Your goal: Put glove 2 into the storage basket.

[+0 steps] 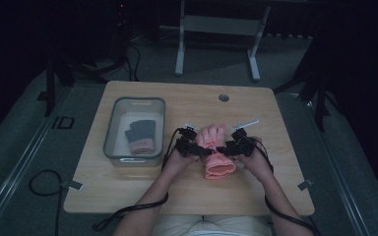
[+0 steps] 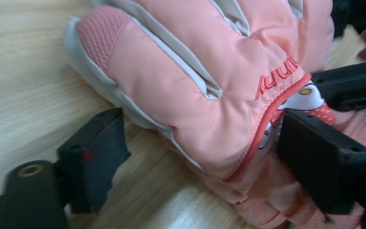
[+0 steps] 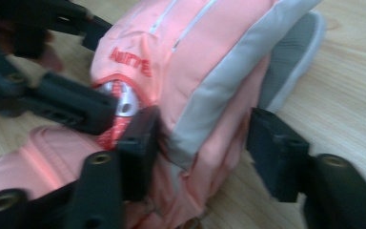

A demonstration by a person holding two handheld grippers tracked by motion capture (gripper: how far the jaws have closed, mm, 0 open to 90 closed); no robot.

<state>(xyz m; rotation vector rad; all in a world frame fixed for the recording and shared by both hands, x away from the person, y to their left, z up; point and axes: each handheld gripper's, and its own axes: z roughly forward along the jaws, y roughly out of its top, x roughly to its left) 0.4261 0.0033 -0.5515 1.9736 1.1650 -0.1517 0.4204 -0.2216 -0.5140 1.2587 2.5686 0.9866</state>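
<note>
High view: both grippers meet over a pink glove (image 1: 216,152) on the tabletop (image 1: 256,191), the left gripper (image 1: 197,149) and right gripper (image 1: 229,147) at its middle; this looks like the grasping step.

Left gripper view: its jaws straddle the glove's padded edge, one pad touching, not clenched.

Right gripper view: its jaws bracket the grey-trimmed side, released. Next, both must close firmly.

A light wooden table (image 1: 128,182) carries a grey bin (image 1: 112,129) and a pink glove (image 1: 216,157) lying flat
</note>
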